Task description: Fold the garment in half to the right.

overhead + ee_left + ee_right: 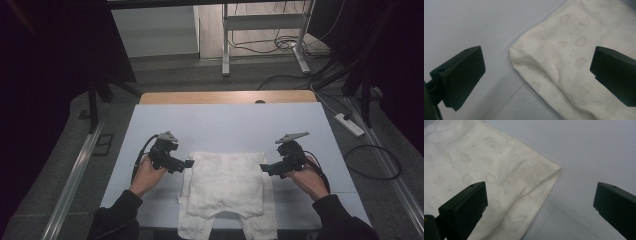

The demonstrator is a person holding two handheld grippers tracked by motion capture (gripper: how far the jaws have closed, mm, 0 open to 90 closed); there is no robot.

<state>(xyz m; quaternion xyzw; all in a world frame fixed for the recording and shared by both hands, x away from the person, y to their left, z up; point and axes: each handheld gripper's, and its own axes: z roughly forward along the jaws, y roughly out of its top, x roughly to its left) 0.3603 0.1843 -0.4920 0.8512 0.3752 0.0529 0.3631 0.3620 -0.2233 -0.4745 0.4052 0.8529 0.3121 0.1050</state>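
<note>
— So, where did we have the cloth [227, 187]?

— It lay flat on the worktop [225, 125], near our edge, its two leg-like ends hanging toward us. It looked like small white trousers with a faint cloud print.

— And our grippers?

— We held the left gripper [186, 163] at the cloth's far left corner and the right gripper [265, 168] at the far right corner. Both had their jaws spread wide, pinching nothing. In the left gripper view the corner [511, 52] sat between the jaws; in the right gripper view the other corner [559, 168] did too.

— How did we judge it would handle?

— Light, soft and limp, we thought. It would sag and fold as soon as we lifted it, and thin layers could slip apart, so one jaw might catch only the top layer.

— Where would we take hold?

— At those two far corners, on the stitched hem [541, 195], where the fabric looked thicker. We judged that each lower jaw had to slide under the edge.

— Anything in the way?

— Nothing lay near the cloth. Beyond the worktop, cables [285, 45] and a power strip [350, 125] lay on the floor, well apart from our work.
</note>
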